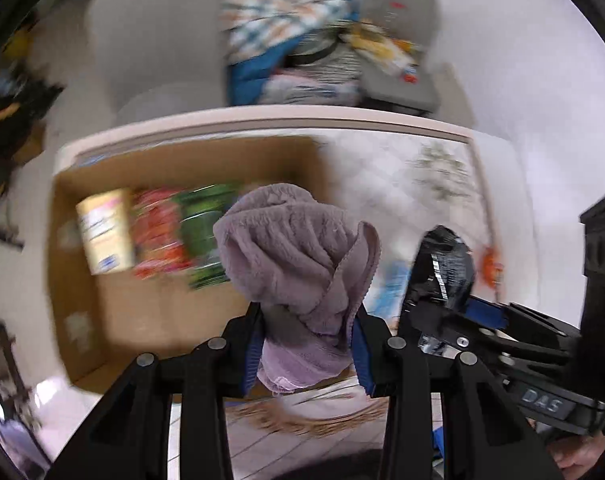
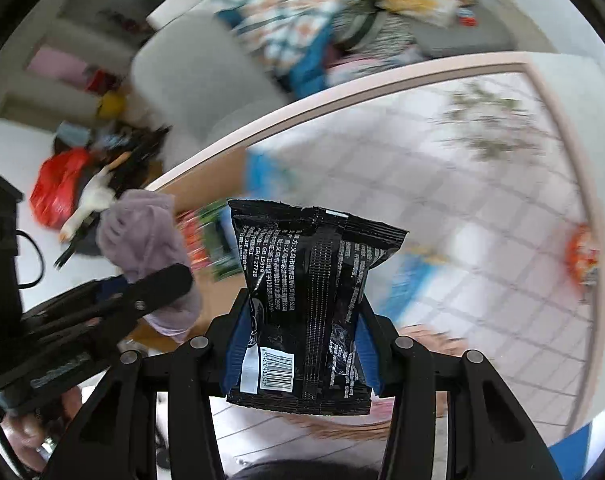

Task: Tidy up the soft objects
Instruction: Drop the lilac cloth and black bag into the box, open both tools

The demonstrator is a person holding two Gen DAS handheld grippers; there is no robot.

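Left wrist view: left claw (image 1: 308, 344) clenched on a purple towel (image 1: 298, 260), bunched, its long axis running straight out along the fingers, loose end ahead of the tips. Cardboard box (image 1: 174, 308) lies below and left of that claw, open side up, packets (image 1: 162, 236) already inside; the left hand is the nearer to it. Right wrist view: right claw (image 2: 300, 344) grips a black packet (image 2: 314, 300) by its sides, long axis also along the fingers, top seam pointing away. The box (image 2: 206, 184) sits left of it, beyond the towel (image 2: 146, 236). Both loads are held above the bench (image 2: 442, 208). Likely next: drop into the box, towel first. Background is blurred.
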